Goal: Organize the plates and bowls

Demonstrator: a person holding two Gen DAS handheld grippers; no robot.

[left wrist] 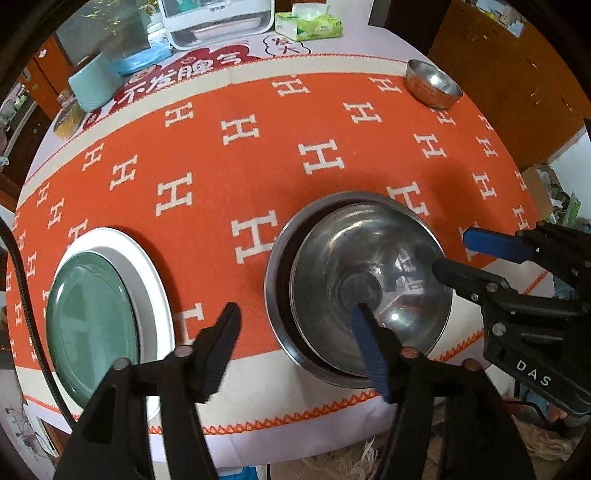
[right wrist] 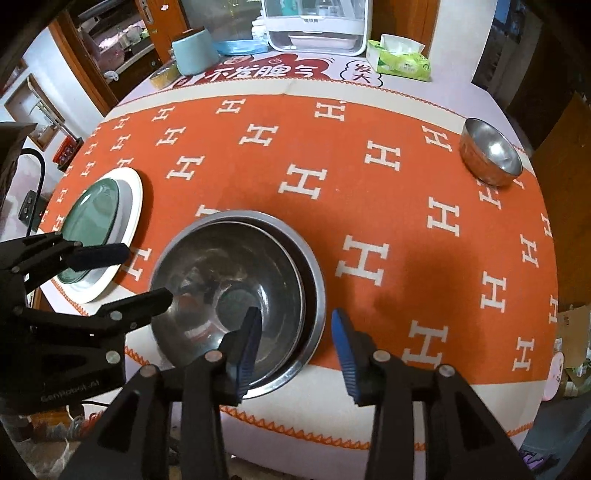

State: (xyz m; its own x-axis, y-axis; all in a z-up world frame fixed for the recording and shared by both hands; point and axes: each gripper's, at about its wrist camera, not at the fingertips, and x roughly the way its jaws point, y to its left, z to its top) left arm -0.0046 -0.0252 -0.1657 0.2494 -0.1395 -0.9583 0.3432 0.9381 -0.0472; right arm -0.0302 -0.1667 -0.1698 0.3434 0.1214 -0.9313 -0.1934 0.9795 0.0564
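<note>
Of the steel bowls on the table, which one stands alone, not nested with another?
The small steel bowl at the far right edge of the orange cloth. The other two bowls sit nested together at the near edge, close to both hand-held grippers.

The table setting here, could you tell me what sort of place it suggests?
Probably a home dining room: a cloth-covered table carries stacked steel bowls, stacked plates, a tissue pack and a countertop appliance.

Open orange H-patterned cloth (right wrist: 369, 177) fills the frame's centre and right; nested steel bowls (right wrist: 240, 295) block lower centre, stacked green-and-white plates (right wrist: 103, 221) the left, a small steel bowl (right wrist: 489, 155) upper right.
</note>
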